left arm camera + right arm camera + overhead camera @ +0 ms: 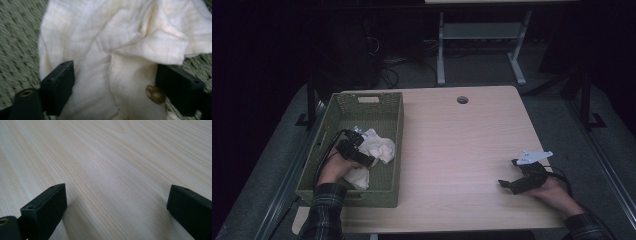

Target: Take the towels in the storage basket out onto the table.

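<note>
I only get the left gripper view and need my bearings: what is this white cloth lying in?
Observer: The cloth lies in a green woven basket at the table's left side.
Operator: Is the left gripper gripping it yet?
Observer: No. The left gripper stands open over the cloth, a fold between the jaws, pads not pressing.
Operator: Where is the other hand?
Observer: The right gripper rests on the bare table near the right front corner, open and holding nothing.
</note>
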Demonstrator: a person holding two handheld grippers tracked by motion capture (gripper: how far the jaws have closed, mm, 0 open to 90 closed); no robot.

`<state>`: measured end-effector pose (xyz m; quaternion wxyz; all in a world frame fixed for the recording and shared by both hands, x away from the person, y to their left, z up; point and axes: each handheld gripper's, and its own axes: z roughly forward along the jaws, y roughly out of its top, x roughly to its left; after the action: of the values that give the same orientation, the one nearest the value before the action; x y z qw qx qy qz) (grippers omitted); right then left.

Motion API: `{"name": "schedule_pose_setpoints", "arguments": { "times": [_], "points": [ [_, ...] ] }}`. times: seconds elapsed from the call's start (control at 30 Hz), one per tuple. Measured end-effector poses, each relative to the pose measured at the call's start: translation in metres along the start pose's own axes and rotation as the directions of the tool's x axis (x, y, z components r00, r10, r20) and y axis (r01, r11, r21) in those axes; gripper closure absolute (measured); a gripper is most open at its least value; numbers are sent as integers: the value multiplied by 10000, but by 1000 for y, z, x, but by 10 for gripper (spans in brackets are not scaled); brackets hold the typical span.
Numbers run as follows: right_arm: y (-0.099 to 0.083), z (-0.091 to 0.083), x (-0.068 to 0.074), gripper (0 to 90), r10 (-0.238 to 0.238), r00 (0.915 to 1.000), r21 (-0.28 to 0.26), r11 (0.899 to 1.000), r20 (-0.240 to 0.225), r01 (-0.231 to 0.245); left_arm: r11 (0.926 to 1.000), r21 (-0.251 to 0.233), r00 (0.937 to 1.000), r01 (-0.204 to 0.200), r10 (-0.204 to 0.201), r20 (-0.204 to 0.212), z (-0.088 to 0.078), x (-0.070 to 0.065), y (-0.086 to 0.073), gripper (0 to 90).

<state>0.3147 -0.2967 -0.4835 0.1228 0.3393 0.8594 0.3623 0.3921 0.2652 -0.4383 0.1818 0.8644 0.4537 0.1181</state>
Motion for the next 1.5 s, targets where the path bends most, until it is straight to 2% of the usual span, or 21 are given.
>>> {"name": "schedule_pose_setpoints", "arguments": {
  "times": [0.07, 0.1, 0.17, 0.23, 0.27, 0.3, 0.37, 0.43, 0.53, 0.7, 0.77, 0.9, 1.03, 1.17, 1.27, 1.37, 1.4, 1.43, 1.5],
  "points": [
    [0, 0, 0, 26, -33, 10000, 1, 10000, -22, 33, 9999, 20, 9998, 103, -103, 151, -1, 0, 0, 241],
    [0, 0, 0, 26, -44, 10000, 2, 10000, -28, 44, 9998, 74, 9991, 180, -183, 369, -1, 1, 0, 273],
    [0, 0, 0, 26, -60, 10000, 3, 10000, -33, 60, 9998, 116, 9978, 180, -187, 639, -3, 1, 0, 386],
    [0, 0, 0, 26, -61, 10000, 3, 10000, -33, 61, 10000, 61, 9971, -26, 22, 755, -4, -1, 1, 507],
    [0, 0, 0, 26, -58, 10000, 3, 10000, -34, 58, 9999, 102, 9977, -115, 108, 672, -5, -2, 1, 561],
    [0, 0, 0, 26, -57, 10000, 3, 10000, -35, 57, 9999, 131, 9981, -73, 65, 617, -6, -2, 2, 615],
    [0, 0, 0, 25, -61, 10000, 3, 10000, -33, 61, 9995, 188, 9974, 272, -284, 655, -8, 0, 2, 748],
    [0, 0, 0, 25, -56, 10000, 1, 10000, -38, 56, 9993, 141, 9971, 350, -359, 675, -11, 1, 2, 798],
    [0, 0, 0, 26, -59, 10000, 5, 10000, -36, 59, 9995, 15, 9969, 309, -310, 730, -14, 0, 3, 814],
    [0, 0, 0, 26, -58, 10000, 5, 10000, -37, 58, 9950, -736, 9947, 670, -608, 834, -23, 2, 3, 825],
    [0, 0, 0, 26, -58, 10000, 6, 10000, -40, 58, 9936, -879, 9943, 708, -632, 857, -25, 4, 3, 827],
    [0, 0, 0, 25, -58, 10000, 6, 10000, -41, 58, 9801, -1739, 9926, 953, -805, 904, -37, 6, 2, 829],
    [0, 0, 0, 26, -60, 10000, 9, 10000, -37, 60, 9587, -2495, 9877, 1367, -1128, 1081, -48, 7, 1, 832],
    [0, 0, 0, 26, -47, 10000, 7, 10000, -43, 47, 9436, -2983, 9867, 1436, -1133, 1166, -57, 7, 1, 832],
    [0, 0, 0, 26, -43, 10000, 7, 10000, -44, 43, 9268, -3418, 9845, 1554, -1170, 1304, -64, 7, 0, 833],
    [0, 0, 0, 25, -51, 10000, 9, 10000, -41, 51, 9051, -3908, 9828, 1675, -1218, 1390, -71, 7, 0, 833],
    [0, 0, 0, 25, -49, 10000, 7, 10000, -42, 49, 9001, -4016, 9825, 1689, -1216, 1407, -72, 7, 0, 833],
    [0, 0, 0, 26, -57, 10000, 11, 10000, -39, 57, 8894, -4227, 9816, 1741, -1224, 1468, -74, 6, 0, 833],
    [0, 0, 0, 26, -44, 10000, 7, 10000, -44, 44, 8775, -4449, 9805, 1789, -1216, 1544, -77, 7, 0, 835]
  ]
}}
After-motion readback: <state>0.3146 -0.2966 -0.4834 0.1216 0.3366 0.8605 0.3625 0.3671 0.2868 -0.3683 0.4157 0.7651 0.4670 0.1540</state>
